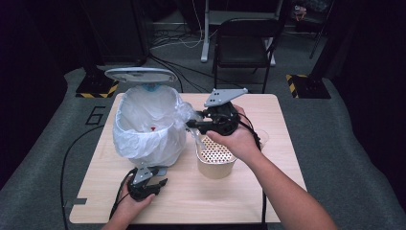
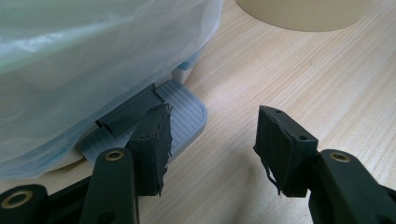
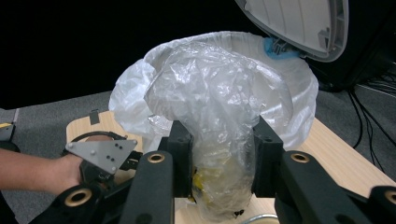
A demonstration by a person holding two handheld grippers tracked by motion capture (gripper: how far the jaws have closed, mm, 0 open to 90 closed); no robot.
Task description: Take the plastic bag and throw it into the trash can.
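Holding the crumpled clear plastic bag [image 3: 219, 140] pinched in the right tongs [image 3: 219, 154], not yet in the white lined pedal bin [image 1: 148, 124]; left tongs [image 2: 210, 140] gaped empty, one jaw pressing its grey pedal [image 2: 187, 112].

The table [image 1: 268, 120] under me is pale wood with a fine straight grain and a matt finish. My fingers [image 2: 152, 140] are matt black plastic, their pads rough and frayed at the edges. The bag [image 3: 219, 116] I hold on my right is thin clear plastic, crinkled and glossy. The bin liner [image 1: 143, 129] at the left is the same filmy kind, whitish. The pedal [image 2: 184, 116] is ribbed grey plastic. The cup [image 1: 215, 165] looks like smooth beige plastic.
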